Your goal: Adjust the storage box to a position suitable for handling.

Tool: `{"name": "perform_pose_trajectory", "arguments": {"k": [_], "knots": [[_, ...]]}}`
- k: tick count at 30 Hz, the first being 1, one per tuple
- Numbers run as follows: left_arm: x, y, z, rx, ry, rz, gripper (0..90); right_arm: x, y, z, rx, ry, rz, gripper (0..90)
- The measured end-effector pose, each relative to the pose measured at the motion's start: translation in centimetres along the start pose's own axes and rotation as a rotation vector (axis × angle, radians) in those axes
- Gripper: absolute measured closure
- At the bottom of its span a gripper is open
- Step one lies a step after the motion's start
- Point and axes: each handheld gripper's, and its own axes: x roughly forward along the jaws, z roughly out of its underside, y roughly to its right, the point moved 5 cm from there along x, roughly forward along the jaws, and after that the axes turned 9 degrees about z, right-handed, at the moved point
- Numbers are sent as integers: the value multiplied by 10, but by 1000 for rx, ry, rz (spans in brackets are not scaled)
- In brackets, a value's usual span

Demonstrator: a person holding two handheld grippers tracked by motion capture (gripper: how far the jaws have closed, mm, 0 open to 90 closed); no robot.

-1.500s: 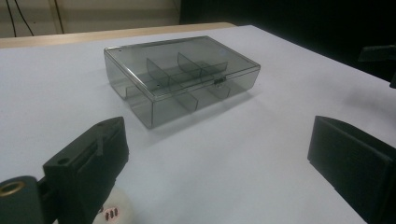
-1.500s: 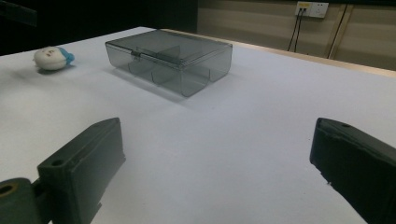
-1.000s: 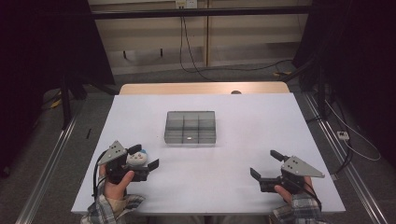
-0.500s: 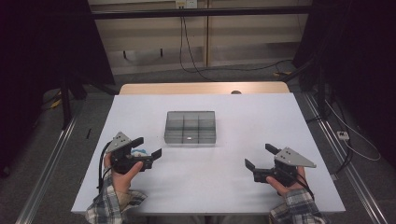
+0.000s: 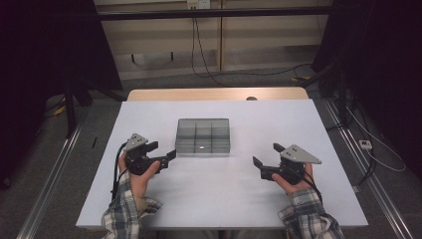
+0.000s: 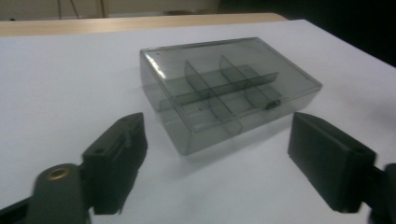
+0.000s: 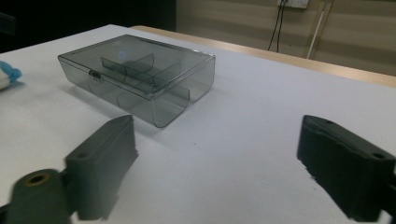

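Clear grey compartment box (image 5: pixel 202 136) lying flat near the middle of the white surface (image 5: pixel 224 199), lid shut, latch on the side facing the person. Inner dividers visible through the lid, splitting it into several cells; contents too faint to tell.

Left claw (image 5: pixel 164 155) just beside the box's near left corner, apart from it, jaws spread wide with nothing between them. From the left gripper view, box (image 6: pixel 229 91) ahead between the two black jaws, bare surface underneath.

Right claw (image 5: pixel 265 159) farther off, to the right of the box and nearer the person, jaws likewise wide and empty. From the right gripper view, box (image 7: pixel 140 74) ahead and to the left, a small blue-and-white object (image 7: pixel 7 74) at the left edge, too cropped to identify.

Both hands gripping the tool handles, plaid sleeves (image 5: pixel 127 214) at the near edge of the surface.
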Motion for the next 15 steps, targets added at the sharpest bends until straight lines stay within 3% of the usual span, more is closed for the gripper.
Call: {"name": "perform_pose_trajectory", "arguments": {"k": [8, 15], "knots": [[12, -8, -7, -31, -7, -44, 431, 20, -5, -4, 0, -18, 19, 276], [28, -25, -7, -67, -43, -100, 593, 35, -7, -8, -11, -28, 18, 337]]}}
